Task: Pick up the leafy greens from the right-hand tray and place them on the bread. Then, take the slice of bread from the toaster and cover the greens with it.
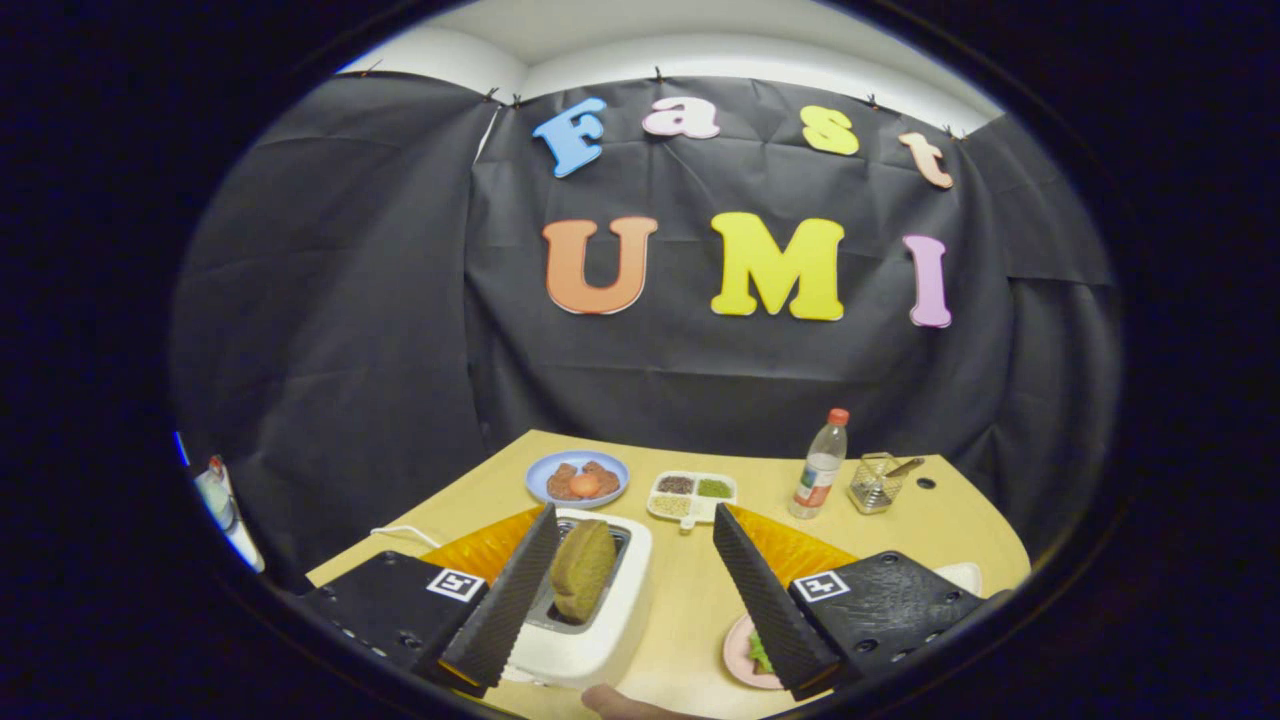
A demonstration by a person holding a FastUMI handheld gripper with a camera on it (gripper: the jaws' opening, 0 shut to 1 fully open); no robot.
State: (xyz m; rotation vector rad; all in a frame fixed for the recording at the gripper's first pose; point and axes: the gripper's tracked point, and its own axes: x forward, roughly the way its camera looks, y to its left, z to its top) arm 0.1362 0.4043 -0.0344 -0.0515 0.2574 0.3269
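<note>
- The gripper [635,550] is seen with its fingers spread wide apart; nothing is held between them.
- A white toaster [585,620] stands between the fingers on the wooden table [690,590], with a brown bread slice [582,570] upright in its slot.
- Leafy greens [760,655] are seen on a pink plate [740,655], partly hidden behind the right finger.
- Beyond the fingers are set a blue plate [577,478], a divided dish [692,495] and a bottle [821,465].

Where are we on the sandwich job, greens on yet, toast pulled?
Greens already lie on the pink plate, though the bread under them is hidden by a finger. In hand: nothing; the claw is open above the toaster. Left: grab the bread slice standing in the slot and cover the greens.
</note>
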